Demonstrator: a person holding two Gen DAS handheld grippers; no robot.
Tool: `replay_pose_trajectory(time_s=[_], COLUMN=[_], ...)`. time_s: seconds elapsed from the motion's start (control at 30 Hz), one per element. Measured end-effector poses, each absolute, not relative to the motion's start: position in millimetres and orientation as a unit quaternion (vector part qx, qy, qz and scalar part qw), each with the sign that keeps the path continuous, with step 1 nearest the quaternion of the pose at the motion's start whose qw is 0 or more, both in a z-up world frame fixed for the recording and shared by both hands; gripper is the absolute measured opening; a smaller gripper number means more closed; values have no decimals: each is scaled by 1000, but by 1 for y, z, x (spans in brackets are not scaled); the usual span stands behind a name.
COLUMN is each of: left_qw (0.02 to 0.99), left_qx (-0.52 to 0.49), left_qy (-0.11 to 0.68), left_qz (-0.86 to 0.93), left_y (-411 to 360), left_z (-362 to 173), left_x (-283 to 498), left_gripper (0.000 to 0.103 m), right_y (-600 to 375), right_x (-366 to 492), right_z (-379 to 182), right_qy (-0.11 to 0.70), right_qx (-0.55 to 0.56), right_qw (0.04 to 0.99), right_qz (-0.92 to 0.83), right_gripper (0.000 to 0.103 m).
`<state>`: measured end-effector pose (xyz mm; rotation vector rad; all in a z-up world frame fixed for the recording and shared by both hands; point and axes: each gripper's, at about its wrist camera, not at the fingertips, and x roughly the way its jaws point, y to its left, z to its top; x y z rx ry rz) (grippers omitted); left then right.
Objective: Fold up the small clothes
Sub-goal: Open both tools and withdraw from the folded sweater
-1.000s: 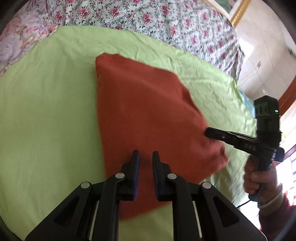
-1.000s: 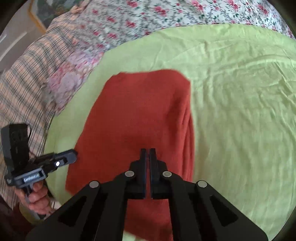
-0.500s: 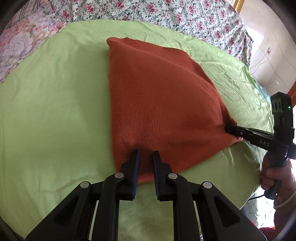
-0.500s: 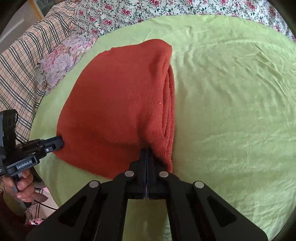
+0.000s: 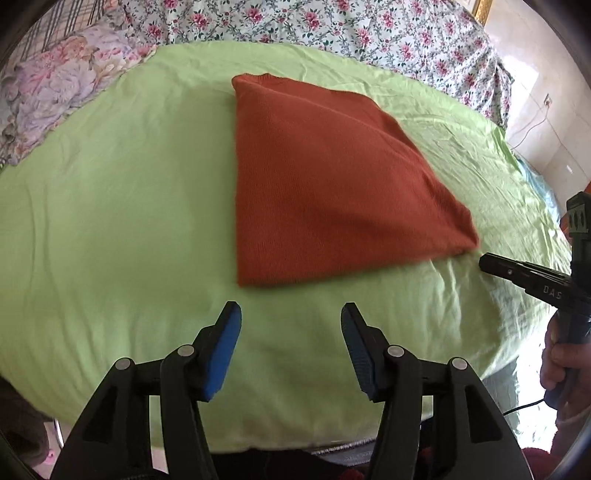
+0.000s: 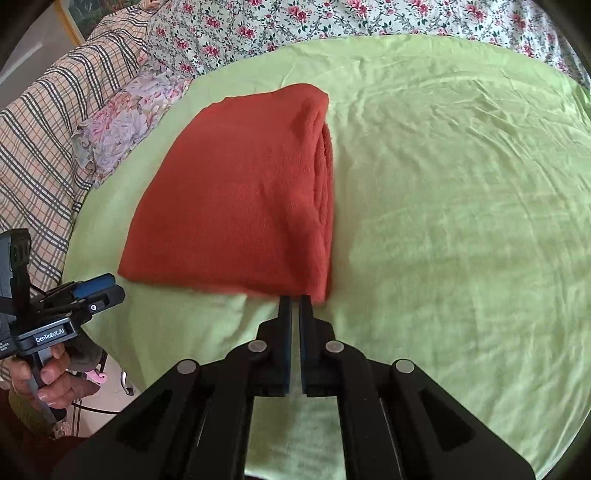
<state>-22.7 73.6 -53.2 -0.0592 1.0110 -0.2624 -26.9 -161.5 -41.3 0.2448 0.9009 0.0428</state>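
Note:
A rust-orange knitted garment (image 5: pixel 325 184) lies folded into a flat stack on the light green sheet (image 5: pixel 110 221). In the right wrist view the garment (image 6: pixel 236 192) shows its layered edge on the right side. My left gripper (image 5: pixel 291 308) hovers just short of the garment's near edge; its jaws are opening and stand wide with nothing between them. My right gripper (image 6: pixel 294 301) has its tips at the garment's near right corner; its jaws are opening by a thin slit with no cloth in it. Each wrist view shows the other gripper beside the garment: right gripper (image 5: pixel 491 262), left gripper (image 6: pixel 107 286).
The green sheet (image 6: pixel 461 221) covers a bed whose near edge runs just below the grippers. A floral quilt (image 5: pixel 332 26) and a purple floral pillow (image 5: pixel 55 96) lie at the back, a checked blanket (image 6: pixel 37 140) to the left. A person's hands (image 5: pixel 557 354) (image 6: pixel 55 380) hold the handles.
Both grippers have let go of the garment's near edge and drawn back toward the bed's edge. The left jaws spread wide; the garment now lies flat and still.

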Motion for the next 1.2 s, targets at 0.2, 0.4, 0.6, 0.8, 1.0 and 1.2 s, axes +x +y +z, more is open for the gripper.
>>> replay_pose_trajectory(time_s=[0.2,0.4,0.6,0.8,1.0,1.2], left_qw=[861,865,874,879,886,880], left_qx=[-26,-27,-8,-10,-2,2], left_qy=[492,491,480,471,456,469], left_qz=[-123,-104,-70,-72,-80,-72], left_y=[75,84,97,97,85,76], left_z=[-52,-50,-44,-41,-34,-40], left_x=[-46,-61,-62,-50,-34,-13], left_gripper=[72,76,76,80,83,83], right_y=[-154,-135,-127,-124,-128,-124], right_x=[-64,-89,-96,-80,-56,-35], right_z=[-41,-40,-42,-36,-33,-31], right_qy=[434,438,445,433,426,424], right_qx=[128,105,84,71,76,66], right_qw=[892,892,891,897,900,902], right_qz=[24,42,45,47,50,55], right_gripper=[41,64,75,84,89,90])
